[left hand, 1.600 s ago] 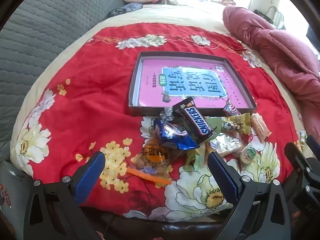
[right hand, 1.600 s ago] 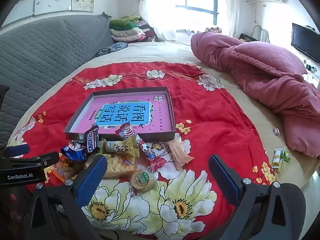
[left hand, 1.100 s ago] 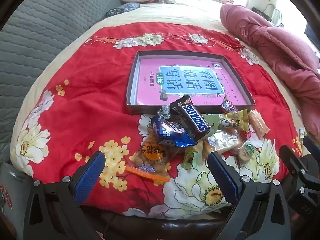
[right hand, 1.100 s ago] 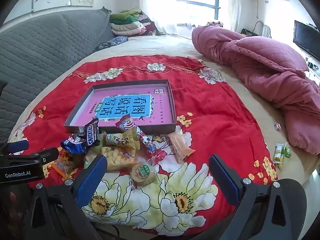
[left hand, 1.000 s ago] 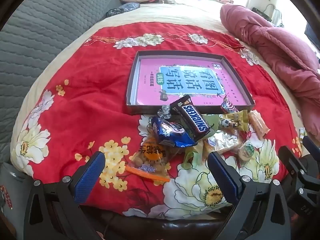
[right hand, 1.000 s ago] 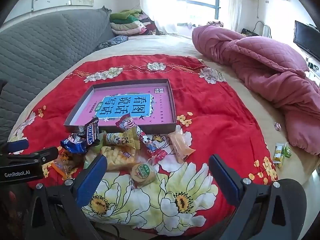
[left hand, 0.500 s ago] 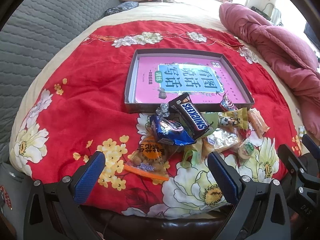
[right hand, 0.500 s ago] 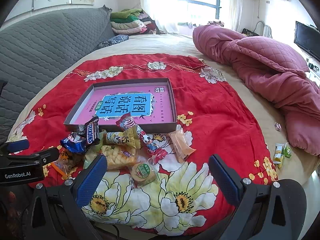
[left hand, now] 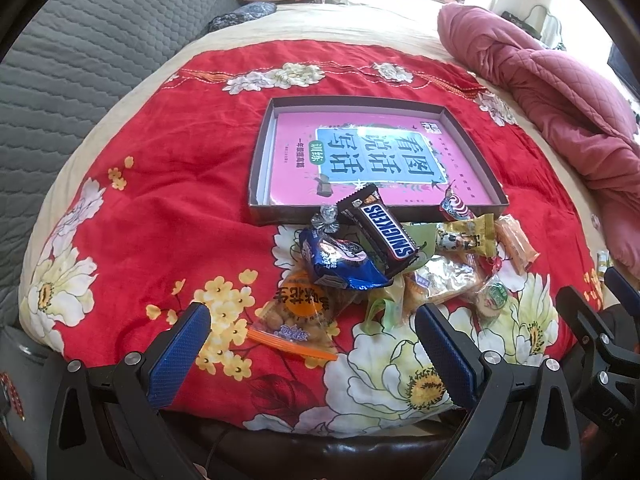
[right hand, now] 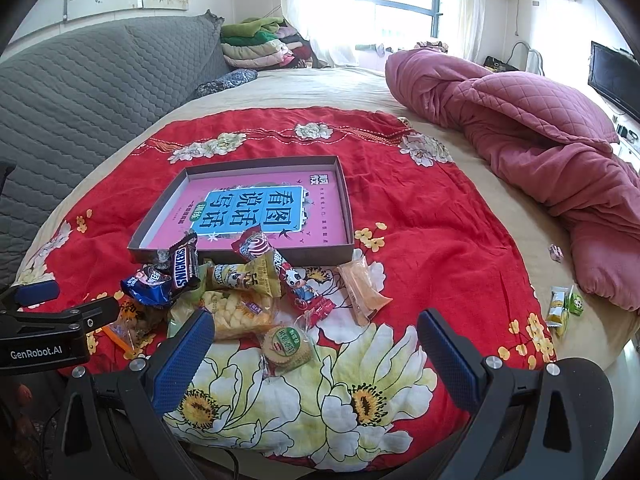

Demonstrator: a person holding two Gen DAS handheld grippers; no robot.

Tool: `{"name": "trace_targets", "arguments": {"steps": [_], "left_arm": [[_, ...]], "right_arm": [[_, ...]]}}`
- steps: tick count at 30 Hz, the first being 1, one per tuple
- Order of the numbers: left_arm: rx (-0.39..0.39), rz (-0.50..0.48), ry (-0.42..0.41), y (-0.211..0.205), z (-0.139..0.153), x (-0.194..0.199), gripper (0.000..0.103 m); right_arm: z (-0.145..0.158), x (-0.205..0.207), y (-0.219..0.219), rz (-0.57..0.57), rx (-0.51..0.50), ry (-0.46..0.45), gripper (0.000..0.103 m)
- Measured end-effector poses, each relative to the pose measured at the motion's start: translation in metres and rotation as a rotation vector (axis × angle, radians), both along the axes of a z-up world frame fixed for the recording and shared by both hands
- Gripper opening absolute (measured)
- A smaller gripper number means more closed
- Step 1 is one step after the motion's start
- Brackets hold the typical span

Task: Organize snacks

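Both grippers, left gripper point(left hand: 312, 344) and right gripper point(right hand: 316, 344), hover wide open and empty; snack pile point(right hand: 240, 288) sits at twelve o'clock before the tray point(right hand: 340, 184), so take the topmost Snickers bar point(left hand: 378, 232) first.

Bright daylight from the blown-out window point(right hand: 404, 4), edges fisheye-warped

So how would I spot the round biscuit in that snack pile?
Find the red floral blanket, then the snack pile before the shallow box. The round biscuit lies nearest the camera, alone on a white flower: the only disc, green-labelled, in clear wrap.
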State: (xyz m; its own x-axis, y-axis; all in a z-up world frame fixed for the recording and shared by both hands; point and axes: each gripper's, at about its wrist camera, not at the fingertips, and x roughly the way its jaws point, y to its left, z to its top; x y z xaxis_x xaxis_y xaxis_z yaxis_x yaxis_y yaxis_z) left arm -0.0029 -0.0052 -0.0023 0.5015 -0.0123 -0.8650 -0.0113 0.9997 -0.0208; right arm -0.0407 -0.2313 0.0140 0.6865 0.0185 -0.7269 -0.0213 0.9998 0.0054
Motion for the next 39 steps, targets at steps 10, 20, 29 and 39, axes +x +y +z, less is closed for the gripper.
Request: {"name": "trace_targets", "arguments": {"steps": [10,20,29,39], "left_arm": [[-0.002,0.000,0.007,0.001,0.000,0.000,0.102],[-0.007,0.004,0.016,0.004,-0.004,0.003,0.102],[-0.005,0.003,0.024,0.003,-0.007,0.004,0.102],[-0.028,0.043,0.048,0.019,-0.015,0.009,0.102]], "right_arm": [[-0.001,0.001,0.001,0.001,-0.002,0.006,0.102],[-0.003,0.002,0.001,0.003,0.000,0.013,0.102],[-0.005,0.004,0.003,0.016,0.003,0.022,0.102],[-0.011,0.014,-0.002,0.040,0.045,0.039,0.102]]}}
